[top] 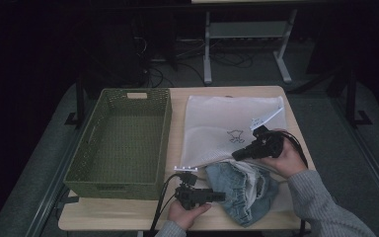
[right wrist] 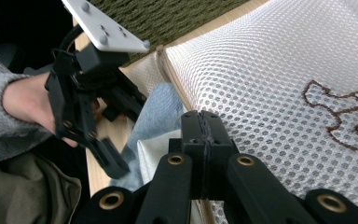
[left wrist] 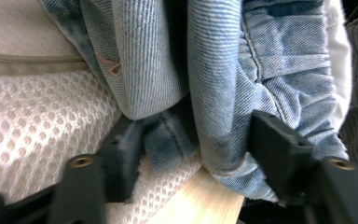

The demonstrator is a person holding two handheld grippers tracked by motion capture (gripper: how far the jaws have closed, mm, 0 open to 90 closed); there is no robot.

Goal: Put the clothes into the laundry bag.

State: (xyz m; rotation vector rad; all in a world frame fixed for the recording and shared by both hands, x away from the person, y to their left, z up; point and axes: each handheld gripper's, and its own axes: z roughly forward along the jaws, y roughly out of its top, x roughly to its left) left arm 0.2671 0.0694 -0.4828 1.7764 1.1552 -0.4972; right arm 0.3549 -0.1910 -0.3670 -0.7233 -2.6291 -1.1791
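Observation:
Crumpled blue jeans (top: 246, 190) lie at the table's front, partly on the mouth of a white mesh bag (top: 217, 123) printed with a brown outline. My left gripper (top: 222, 196) lies level at the jeans' left side. In the left gripper view its jaws (left wrist: 200, 158) stand apart with a fold of denim (left wrist: 223, 70) between them, over mesh (left wrist: 37, 126) and bare wood. My right gripper (top: 236, 156) points left at the bag's front edge. Its jaws (right wrist: 203, 123) are closed together where the bag's hem (right wrist: 270, 93) runs into them. The right gripper view also shows the left gripper (right wrist: 123, 135) beside the denim (right wrist: 158, 107).
A green woven basket (top: 123, 91) with nothing in it takes up the left half of the table, close beside the bag. Its rim (right wrist: 168, 18) lies just beyond the left gripper. A grey-sleeved forearm (top: 321, 202) crosses the front right corner. A strip of bare wood (top: 128, 212) runs along the front edge.

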